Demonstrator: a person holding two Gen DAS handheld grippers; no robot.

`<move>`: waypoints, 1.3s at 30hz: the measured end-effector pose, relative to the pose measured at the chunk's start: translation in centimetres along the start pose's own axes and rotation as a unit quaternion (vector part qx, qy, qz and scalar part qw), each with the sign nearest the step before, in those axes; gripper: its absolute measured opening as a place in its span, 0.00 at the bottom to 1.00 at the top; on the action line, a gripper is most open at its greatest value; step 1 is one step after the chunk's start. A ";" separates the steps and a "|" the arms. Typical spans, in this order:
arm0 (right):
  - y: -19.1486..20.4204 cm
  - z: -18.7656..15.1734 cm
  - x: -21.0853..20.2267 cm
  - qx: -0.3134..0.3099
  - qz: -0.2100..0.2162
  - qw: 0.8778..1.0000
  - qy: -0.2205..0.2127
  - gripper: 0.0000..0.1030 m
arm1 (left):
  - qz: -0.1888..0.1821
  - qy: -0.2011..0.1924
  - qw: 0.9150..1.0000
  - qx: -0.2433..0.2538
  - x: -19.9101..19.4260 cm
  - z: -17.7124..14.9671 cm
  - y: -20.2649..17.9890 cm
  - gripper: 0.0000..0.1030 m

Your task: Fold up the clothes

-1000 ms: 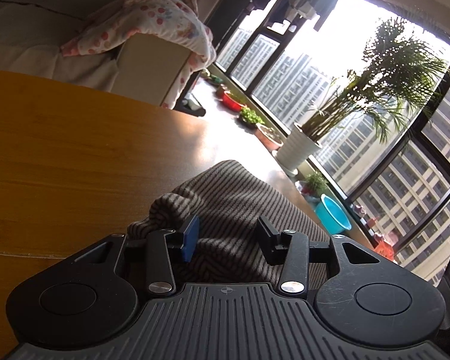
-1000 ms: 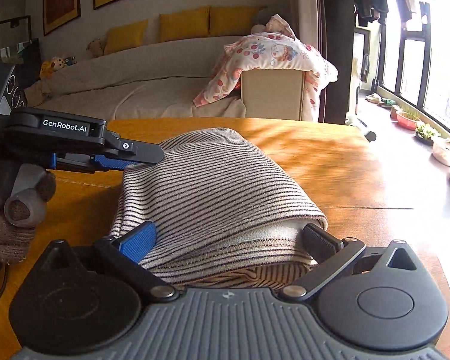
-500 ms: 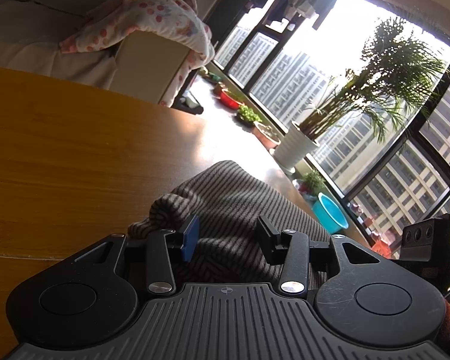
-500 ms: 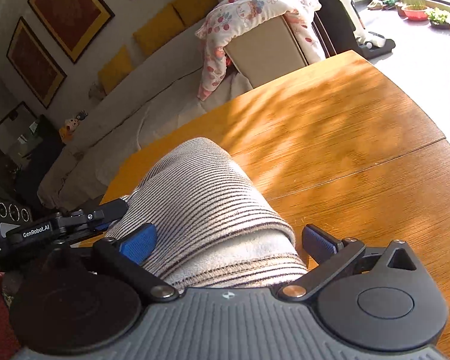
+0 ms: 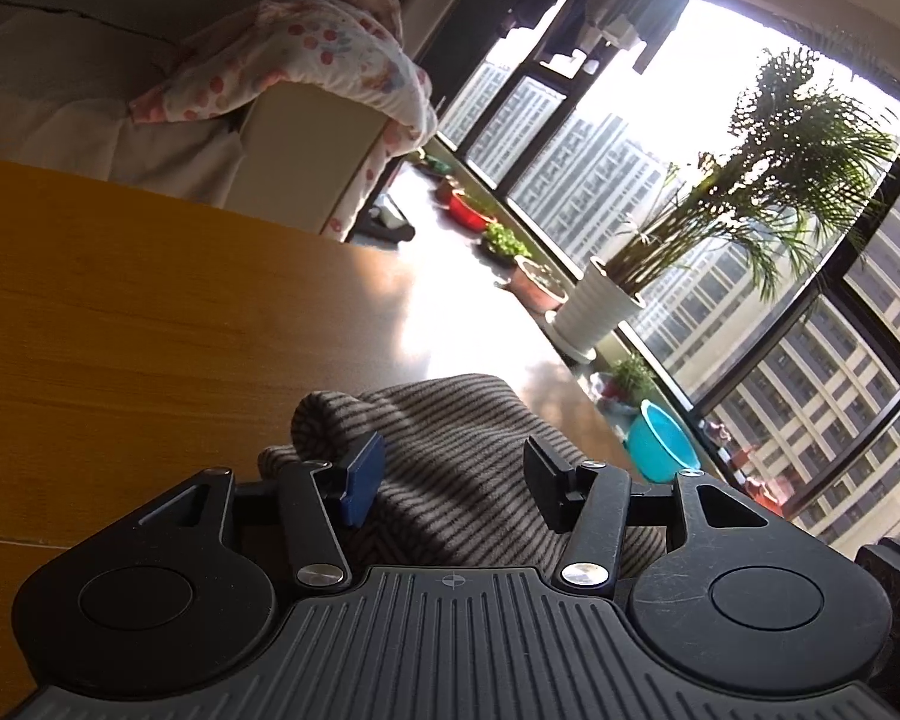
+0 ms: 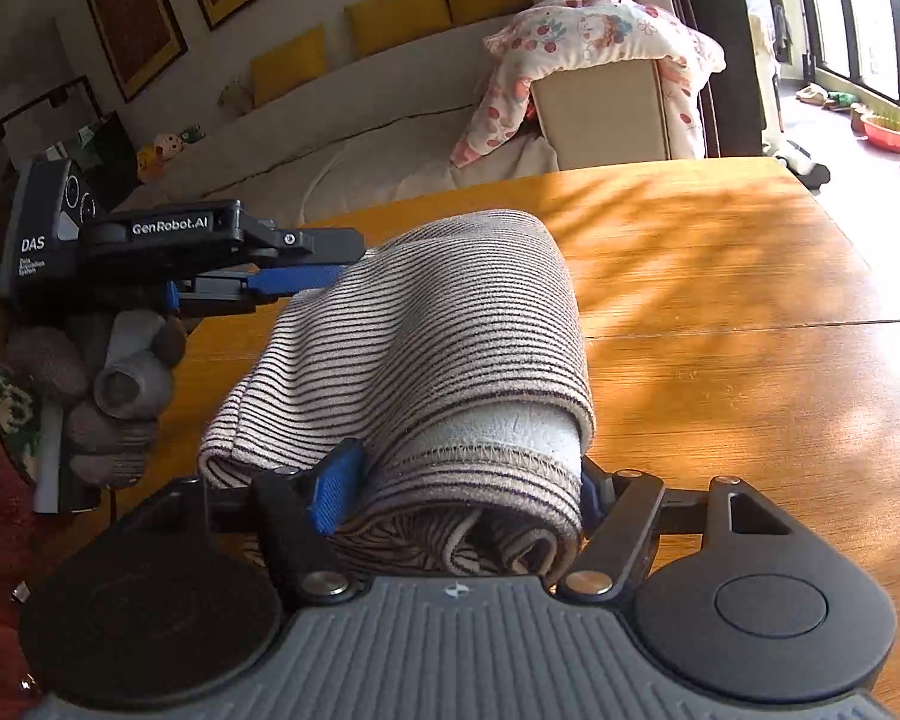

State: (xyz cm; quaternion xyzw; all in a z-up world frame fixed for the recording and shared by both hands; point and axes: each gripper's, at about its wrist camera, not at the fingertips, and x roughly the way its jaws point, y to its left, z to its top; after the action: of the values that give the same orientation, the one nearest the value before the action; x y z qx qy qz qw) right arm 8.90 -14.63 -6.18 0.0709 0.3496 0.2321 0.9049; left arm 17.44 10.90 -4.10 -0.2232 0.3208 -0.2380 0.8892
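garment: beige with thin dark stripes, pale fleecy lining
tabletop: orange-brown wood grain
fingers: black with blue pads
sofa cushions: mustard yellow
blanket: white, red-pink cartoon print
basin: turquoise

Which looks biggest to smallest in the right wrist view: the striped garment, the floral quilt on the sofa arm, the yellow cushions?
1. Striped garment, largest, though it lies closest to the camera, which inflates it.
2. Floral quilt.
3. Yellow cushions, each smallest; they sit farthest back, so true size is unsure.
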 end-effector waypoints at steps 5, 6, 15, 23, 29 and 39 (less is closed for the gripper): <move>0.8 -0.6 -0.4 -0.019 -0.016 1.000 -0.015 0.70 | -0.016 0.017 1.000 0.016 -3.0 -2.3 -2.4 0.83; 0.9 -0.7 -0.4 -0.023 -0.018 0.999 -0.018 0.70 | -0.015 0.027 0.999 0.020 -3.0 -3.0 -2.7 0.83; -0.8 1.1 -3.1 0.007 0.013 0.999 -0.040 0.83 | 0.028 0.063 0.997 0.042 -3.3 -7.2 -2.1 0.64; -3.7 4.7 -1.7 0.051 0.036 0.997 -0.041 0.86 | 0.031 0.061 0.997 0.046 -3.4 -7.9 -2.0 0.66; -4.7 9.1 5.7 0.013 0.046 0.997 0.061 0.88 | 0.030 0.064 0.996 0.044 -3.5 -7.9 -1.7 0.67; -1.7 9.9 4.4 -0.013 0.101 0.994 0.046 0.62 | 0.042 0.073 0.995 0.047 -3.8 -8.2 -1.5 0.75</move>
State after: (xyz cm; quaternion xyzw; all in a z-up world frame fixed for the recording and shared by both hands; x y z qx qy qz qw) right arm 18.93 -13.71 -1.93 0.0835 0.3787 0.3297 0.8608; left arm 8.85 9.91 -7.22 -0.1499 0.3824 -0.2308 0.8821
